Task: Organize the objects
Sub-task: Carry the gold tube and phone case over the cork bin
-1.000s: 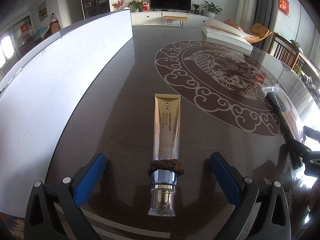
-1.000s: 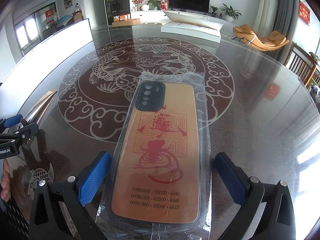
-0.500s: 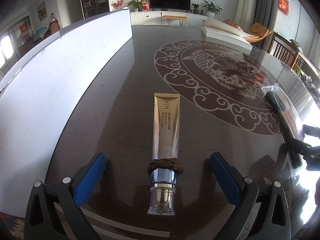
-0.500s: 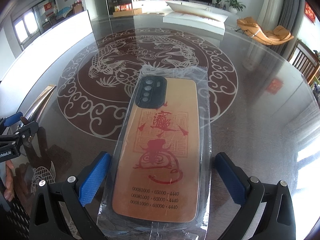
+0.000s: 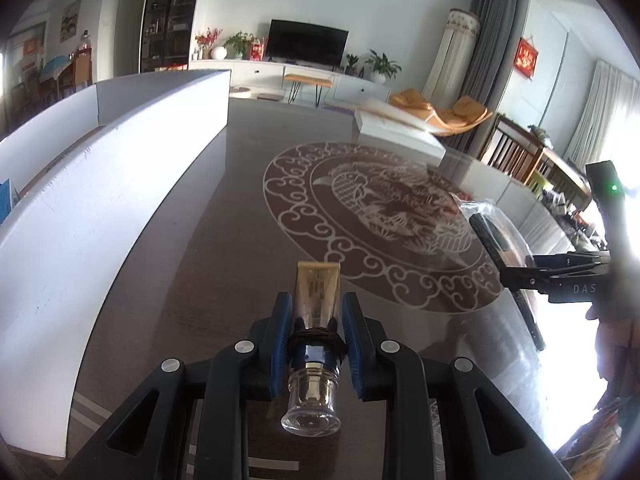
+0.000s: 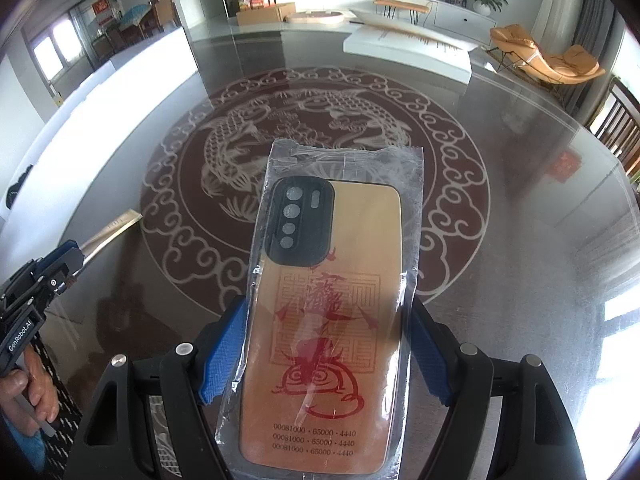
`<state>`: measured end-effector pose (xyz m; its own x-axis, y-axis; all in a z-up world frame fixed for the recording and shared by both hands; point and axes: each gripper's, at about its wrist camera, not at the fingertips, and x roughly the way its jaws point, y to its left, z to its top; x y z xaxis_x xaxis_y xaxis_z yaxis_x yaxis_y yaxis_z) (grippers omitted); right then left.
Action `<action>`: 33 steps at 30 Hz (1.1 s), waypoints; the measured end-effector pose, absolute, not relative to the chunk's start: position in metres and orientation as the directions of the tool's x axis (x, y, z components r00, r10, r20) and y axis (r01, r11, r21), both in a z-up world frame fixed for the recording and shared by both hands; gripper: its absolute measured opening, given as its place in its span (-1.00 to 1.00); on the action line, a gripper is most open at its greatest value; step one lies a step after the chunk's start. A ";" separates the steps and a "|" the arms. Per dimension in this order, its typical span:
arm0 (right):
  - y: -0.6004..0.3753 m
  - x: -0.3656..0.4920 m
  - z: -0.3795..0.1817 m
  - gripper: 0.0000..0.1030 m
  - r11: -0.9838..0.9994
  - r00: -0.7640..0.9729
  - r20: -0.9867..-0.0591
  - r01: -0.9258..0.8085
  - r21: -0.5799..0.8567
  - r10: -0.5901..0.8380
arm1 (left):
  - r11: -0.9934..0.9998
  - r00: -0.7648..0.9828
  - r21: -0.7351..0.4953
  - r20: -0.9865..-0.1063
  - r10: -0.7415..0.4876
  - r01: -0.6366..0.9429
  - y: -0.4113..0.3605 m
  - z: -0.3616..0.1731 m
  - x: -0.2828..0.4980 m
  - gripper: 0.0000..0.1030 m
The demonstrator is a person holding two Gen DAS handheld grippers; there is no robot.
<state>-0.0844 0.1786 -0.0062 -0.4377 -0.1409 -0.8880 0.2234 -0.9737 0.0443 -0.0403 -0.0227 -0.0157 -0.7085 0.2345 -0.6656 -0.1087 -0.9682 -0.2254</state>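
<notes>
Glass tabletop, fish medallion as reference. Left gripper just closed, clamping tube at medallion's edge. Right gripper just closed, pinching bagged case over medallion; slick wrap may slip.

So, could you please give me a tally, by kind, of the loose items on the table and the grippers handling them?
Cosmetic tubes: 1, the gold tube clamped in the left gripper
Phone cases in plastic wrap: 1, the phone case between the pads of the right gripper
White boxes: 1, the white box at the table's far side
Grippers: 2
Total: 5
</notes>
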 end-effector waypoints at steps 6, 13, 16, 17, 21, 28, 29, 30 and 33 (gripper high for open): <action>0.154 -0.080 0.036 0.49 -0.958 -0.504 -0.835 0.272 0.087 -0.219 | -0.946 -0.780 -0.319 -0.576 0.244 -0.060 -0.053 0.017 -0.015 -0.52; 0.051 -0.102 0.086 0.49 -0.891 -0.550 -0.738 0.429 0.152 -0.391 | -0.904 -0.858 -0.420 -0.488 0.158 0.072 -0.152 0.079 0.001 -0.60; -0.017 -0.112 0.105 0.49 -0.830 -0.523 -0.696 0.522 0.196 -0.493 | -0.892 -0.877 -0.425 -0.474 0.077 0.151 -0.207 0.100 -0.002 -0.59; -0.041 -0.114 0.111 0.49 -0.806 -0.505 -0.682 0.552 0.216 -0.529 | -0.890 -0.878 -0.421 -0.476 0.052 0.176 -0.224 0.104 -0.004 -0.58; -0.130 -0.125 0.119 0.49 -0.735 -0.441 -0.674 0.639 0.229 -0.593 | -0.885 -0.869 -0.391 -0.494 -0.030 0.253 -0.277 0.114 -0.010 -0.62; -0.246 -0.151 0.060 0.51 -0.702 -0.329 -0.794 0.693 0.164 -0.511 | -0.867 -0.723 -0.321 -0.688 -0.062 0.380 -0.334 0.077 -0.053 -0.57; -0.255 -0.154 0.047 0.53 -0.698 -0.301 -0.818 0.698 0.162 -0.490 | -0.866 -0.678 -0.289 -0.731 -0.076 0.408 -0.337 0.069 -0.062 -0.50; -0.260 -0.155 0.036 0.59 -0.699 -0.287 -0.833 0.698 0.156 -0.473 | -0.866 -0.636 -0.250 -0.766 -0.098 0.434 -0.340 0.062 -0.069 -0.18; -0.257 -0.152 0.028 0.71 -0.711 -0.297 -0.832 0.686 0.155 -0.468 | -0.856 -0.529 -0.057 -0.807 -0.264 0.513 -0.336 0.052 -0.079 0.66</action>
